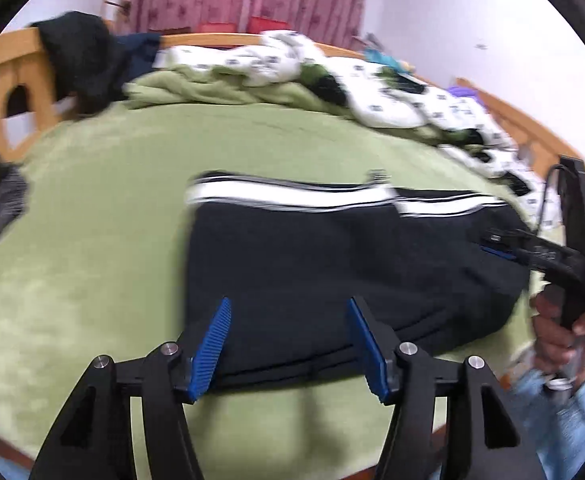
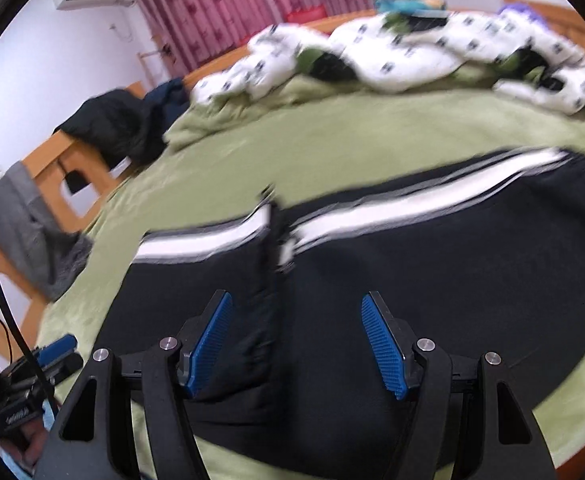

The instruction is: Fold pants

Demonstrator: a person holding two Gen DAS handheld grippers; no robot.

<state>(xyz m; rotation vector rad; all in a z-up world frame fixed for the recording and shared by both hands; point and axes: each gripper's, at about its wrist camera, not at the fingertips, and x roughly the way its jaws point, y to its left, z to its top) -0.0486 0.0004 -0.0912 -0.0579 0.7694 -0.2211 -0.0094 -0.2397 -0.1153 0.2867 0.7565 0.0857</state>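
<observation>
Left wrist view: the left claw (image 1: pixel 288 336) stands released, its 2 blue pads (image 1: pixel 212 344) spread about halfway apart, with nothing pinched between them. It hovers over the near edge of the pants (image 1: pixel 332 264); whether the pad tips touch the cloth cannot be told through the blur. The pants are black with white and grey side stripes, folded into a broad flat block on the green blanket (image 1: pixel 92 208) that covers the bed. At the right edge a hand (image 1: pixel 564 328) in a light blue sleeve grips the handle of the right claw, just beside the far end of the pants.

Right wrist view: the right claw (image 2: pixel 296 340) is also released, its pads parted a little wider, hanging over the middle of the pants (image 2: pixel 432 280) above the fold line where 2 layers meet. Nothing is caught between the pads. Behind the pants lie a crumpled white patterned quilt (image 2: pixel 392 52) and a dark garment (image 2: pixel 116 124) over the wooden bed frame (image 2: pixel 52 160). Pink curtains (image 2: pixel 228 4) hang at the back.
</observation>
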